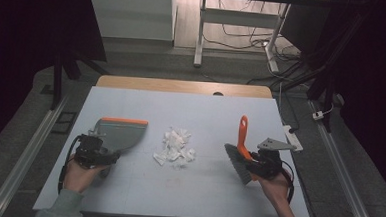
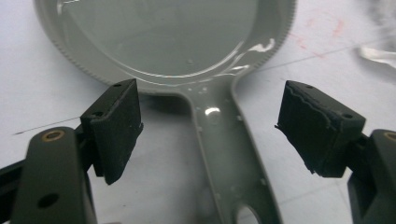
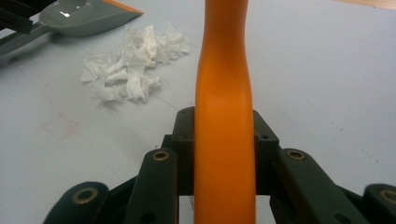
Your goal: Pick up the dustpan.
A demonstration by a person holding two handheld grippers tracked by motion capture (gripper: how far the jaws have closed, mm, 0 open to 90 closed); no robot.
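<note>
Right tongs (image 1: 256, 165) clenched on the orange handle (image 3: 224, 140) of a hand brush (image 1: 240, 158), pads pressing both sides; bristles grey, resting at the right part of the pale surface (image 1: 206, 109). Left tongs (image 2: 210, 135) released, spread wide, straddling the grey stem (image 2: 229, 158) of a dustpan (image 1: 117, 133) without touching it. Dustpan lying flat at the left of the surface, orange lip along its far edge, pan bare inside. Between dustpan and brush, a small heap of torn white paper scraps (image 1: 175, 146), apart from both.
</note>
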